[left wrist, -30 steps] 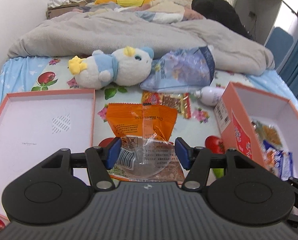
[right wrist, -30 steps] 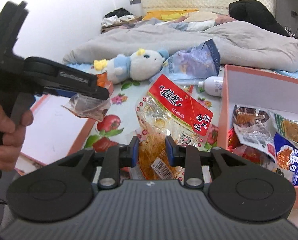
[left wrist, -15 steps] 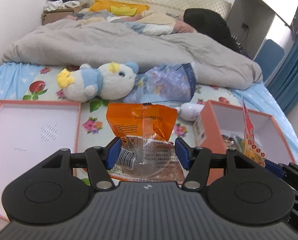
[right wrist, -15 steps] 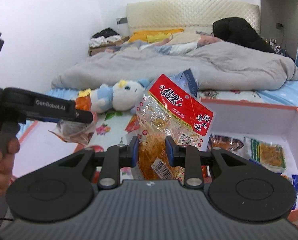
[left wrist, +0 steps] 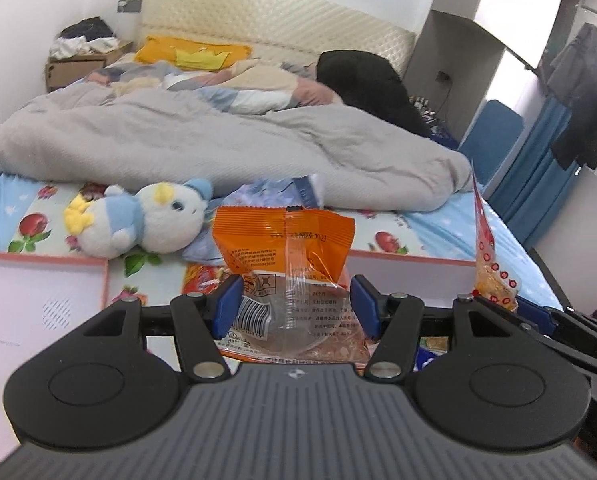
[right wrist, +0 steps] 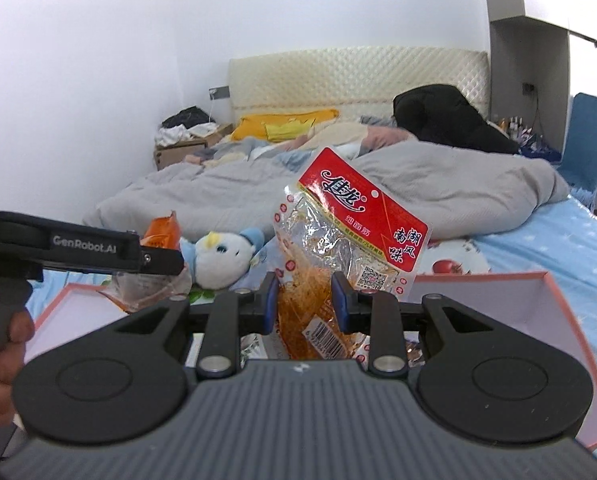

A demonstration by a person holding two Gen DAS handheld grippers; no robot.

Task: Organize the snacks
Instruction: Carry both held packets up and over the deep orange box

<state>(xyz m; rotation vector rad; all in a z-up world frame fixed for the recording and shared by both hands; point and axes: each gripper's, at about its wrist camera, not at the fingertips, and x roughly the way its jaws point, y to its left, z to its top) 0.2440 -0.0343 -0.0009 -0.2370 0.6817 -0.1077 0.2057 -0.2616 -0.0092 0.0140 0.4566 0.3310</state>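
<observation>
Bed below; left gripper pinches orange pack, right gripper clamps red pack over box, its inside mostly hidden.

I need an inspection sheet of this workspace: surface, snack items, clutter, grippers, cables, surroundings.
Surface: bed sheet, light blue with fruit print.
Job's things: orange snack packet and red-label snack bag, both held up; pink box open, its lid lying apart.
Clutter: plush toy, grey duvet, black bundle.
Grippers: left gripper shut on the orange packet; right gripper shut on the red-label bag.
Cables: one hanging from a wall socket.
Surroundings: headboard, cardboard box.
</observation>
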